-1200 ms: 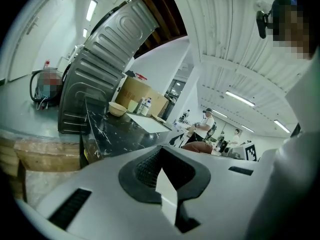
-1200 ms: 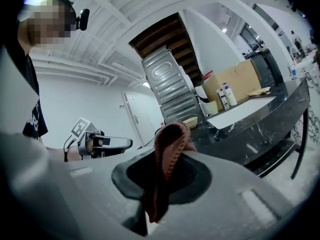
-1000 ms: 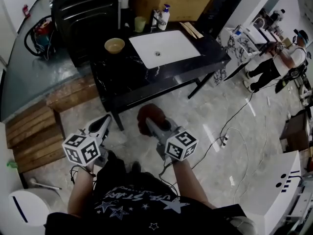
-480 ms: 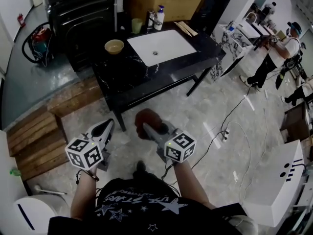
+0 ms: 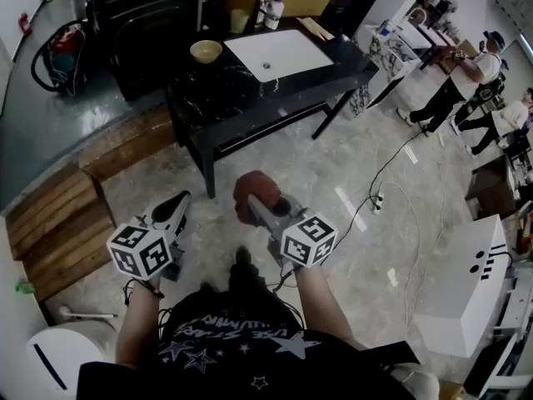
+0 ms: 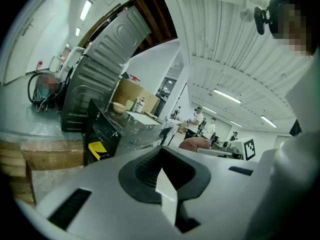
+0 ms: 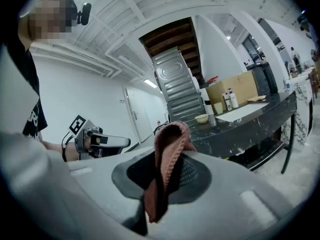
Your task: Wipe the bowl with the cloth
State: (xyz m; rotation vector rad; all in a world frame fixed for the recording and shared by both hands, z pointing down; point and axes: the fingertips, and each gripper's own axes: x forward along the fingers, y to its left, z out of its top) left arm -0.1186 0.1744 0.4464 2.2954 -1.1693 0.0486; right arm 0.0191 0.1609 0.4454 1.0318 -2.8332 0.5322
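I am pinching the cloth (image 5: 252,192) in my right gripper (image 5: 252,210), while my left gripper (image 5: 180,202) is closed on nothing. The bowl (image 5: 206,51) is sitting well ahead of both, at the table's (image 5: 250,107) far left corner, slightly nearer my left gripper.

My pale grey plastic left gripper (image 5: 177,202) and its twin, my right gripper (image 5: 256,209), each carry a cube of black-and-white square markers. The knitted cloth (image 5: 250,187) at my right gripper is rusty reddish-brown, ribbed in fine rows. Far ahead, the round bowl (image 5: 206,51) is cream-yellow. The stone table (image 5: 250,107) is black with white veins, and its rectangular basin (image 5: 279,55) is plain white. The tiled floor (image 5: 333,165) is marbled grey-white. At near left, the wooden pallets (image 5: 58,223) are brown. My black T-shirt (image 5: 241,348) has white stars.
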